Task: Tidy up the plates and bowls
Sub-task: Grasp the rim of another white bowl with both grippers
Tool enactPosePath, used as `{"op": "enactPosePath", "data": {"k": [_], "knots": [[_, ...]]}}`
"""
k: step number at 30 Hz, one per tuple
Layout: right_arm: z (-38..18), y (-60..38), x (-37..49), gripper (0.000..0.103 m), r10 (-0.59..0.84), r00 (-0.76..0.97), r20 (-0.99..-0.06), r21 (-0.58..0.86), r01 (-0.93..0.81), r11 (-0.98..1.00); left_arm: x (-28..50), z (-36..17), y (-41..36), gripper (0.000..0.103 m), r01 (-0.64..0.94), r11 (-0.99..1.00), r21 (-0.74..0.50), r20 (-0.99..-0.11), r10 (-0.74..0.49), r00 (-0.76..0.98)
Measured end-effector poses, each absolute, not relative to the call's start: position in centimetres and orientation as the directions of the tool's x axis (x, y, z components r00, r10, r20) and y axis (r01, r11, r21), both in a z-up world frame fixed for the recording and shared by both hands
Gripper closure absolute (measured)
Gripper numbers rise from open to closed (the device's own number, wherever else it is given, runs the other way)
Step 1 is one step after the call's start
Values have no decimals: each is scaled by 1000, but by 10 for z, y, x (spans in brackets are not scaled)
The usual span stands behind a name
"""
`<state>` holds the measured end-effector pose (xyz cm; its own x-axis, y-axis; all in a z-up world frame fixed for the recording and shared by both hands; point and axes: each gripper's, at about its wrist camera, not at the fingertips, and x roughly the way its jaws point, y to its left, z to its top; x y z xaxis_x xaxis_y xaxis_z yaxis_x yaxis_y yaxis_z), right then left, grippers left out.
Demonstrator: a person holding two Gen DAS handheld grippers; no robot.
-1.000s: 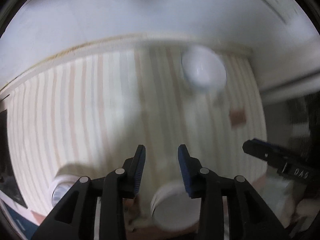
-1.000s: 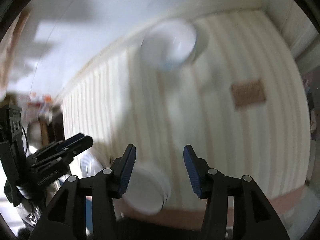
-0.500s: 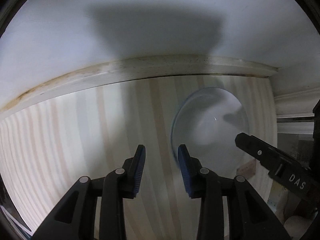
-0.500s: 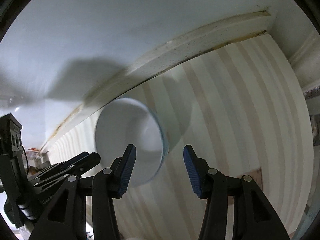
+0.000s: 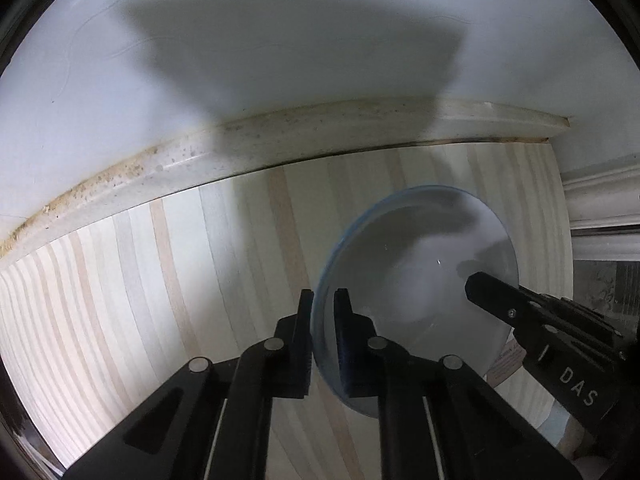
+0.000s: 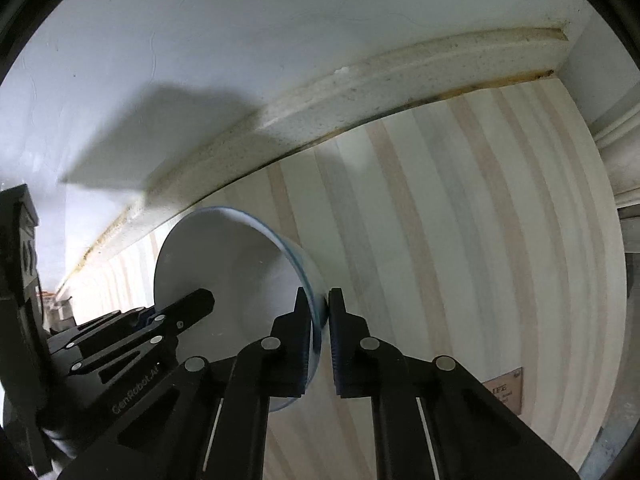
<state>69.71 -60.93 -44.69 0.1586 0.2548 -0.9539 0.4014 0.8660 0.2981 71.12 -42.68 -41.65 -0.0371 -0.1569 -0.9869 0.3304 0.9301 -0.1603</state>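
Both grippers (image 5: 322, 312) (image 6: 319, 307) apparently clamp bowl (image 5: 420, 280) rim.

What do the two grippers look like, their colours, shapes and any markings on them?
Both are black plastic. The left gripper and the right gripper each have two angular fingers with dark blue ribbed pads and round silver pins at the joints. White lettering shows on their sides: "DAS" on the right one, "GenRobot.AI" on the left. No cables or sleeves are visible.
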Motion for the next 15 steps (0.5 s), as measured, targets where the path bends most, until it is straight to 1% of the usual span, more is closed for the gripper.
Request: {"op": "enactPosePath", "data": {"k": [6,15], "knots": [[-442,-607,693,93,266,143,-953,302,404,863,694,-399,-421,95,350,924,-154,-987,-156,-24],[-402,-580,668,93,264,157,-952,303,348,887,656,-355,-389,95,364,917,-161,-984,-177,12]]}}
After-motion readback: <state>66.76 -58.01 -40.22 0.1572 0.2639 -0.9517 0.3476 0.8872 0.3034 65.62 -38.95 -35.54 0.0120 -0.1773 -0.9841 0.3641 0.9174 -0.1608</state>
